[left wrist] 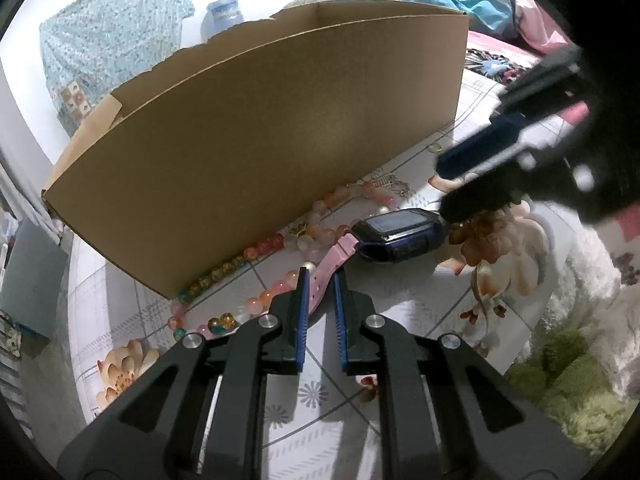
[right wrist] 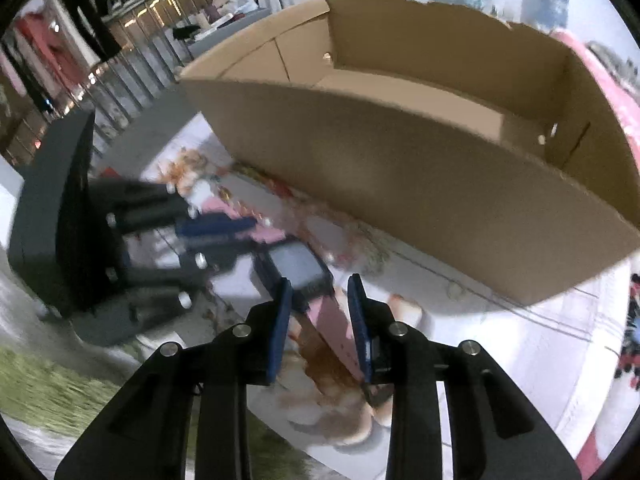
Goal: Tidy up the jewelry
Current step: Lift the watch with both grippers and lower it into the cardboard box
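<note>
Left wrist view: left claw (left wrist: 320, 276) clenched on the watch's (left wrist: 400, 234) pink strap (left wrist: 334, 256), w/ the watch face just ahead, beside beads (left wrist: 280, 240) and cardboard box (left wrist: 280, 128). Right claw (right wrist: 318, 292) straddles the other strap end (right wrist: 332, 320); grip unclear.

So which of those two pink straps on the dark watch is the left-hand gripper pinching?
The pink strap pointing away from the right gripper, beside the peach bead strings; the left gripper clamps it.

Box (left wrist: 280, 120) fills upper centre; beads (left wrist: 256, 254) lie along its front; watch (left wrist: 400, 234) lies right of the beads.
</note>
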